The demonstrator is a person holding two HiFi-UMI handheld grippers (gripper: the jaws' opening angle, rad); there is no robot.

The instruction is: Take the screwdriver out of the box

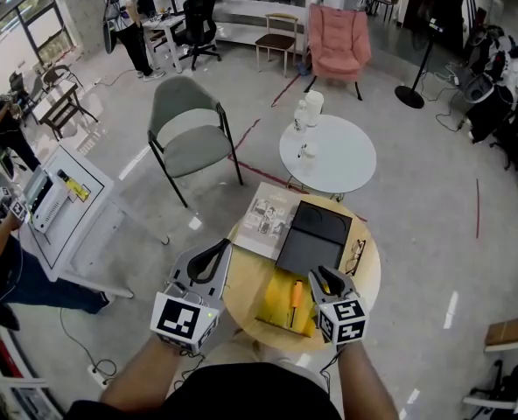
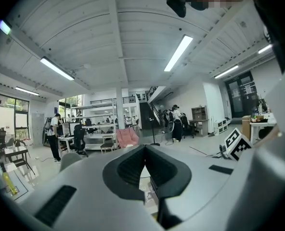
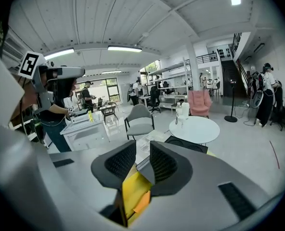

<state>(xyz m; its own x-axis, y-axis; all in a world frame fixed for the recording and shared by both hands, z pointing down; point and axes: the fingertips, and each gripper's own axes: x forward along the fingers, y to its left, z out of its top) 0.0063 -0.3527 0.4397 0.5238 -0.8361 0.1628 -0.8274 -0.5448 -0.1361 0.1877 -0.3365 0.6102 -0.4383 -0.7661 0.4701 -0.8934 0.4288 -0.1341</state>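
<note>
- The orange-handled screwdriver (image 1: pixel 297 299) lies in the open yellow-lined box (image 1: pixel 275 292), low in the centre of the head view. It points away from you.
- The box rests on the near part of the round wooden table (image 1: pixel 246 285).
- Your right gripper (image 1: pixel 325 278) sits just right of the screwdriver, over the right side of the box. Its tongs stand apart with nothing clamped. In the right gripper view, the yellow lining and a bit of the orange handle show through the gap, below the pads.
- Whether the right tongs touch the box, the views do not settle.
- Your left gripper (image 1: pixel 208 261) hangs at the table's left edge, well clear of the box. Its tongs are together at the tips, with nothing between them.
- A black lid (image 1: pixel 314 234) lies just beyond the box, with a printed booklet (image 1: pixel 266 217) to its left.
- A pair of glasses (image 1: pixel 355 256) lies at the table's right rim.
- Further up the frame stands a round white table (image 1: pixel 338 160). A grey chair (image 1: pixel 189 143) stands to its left.
</note>
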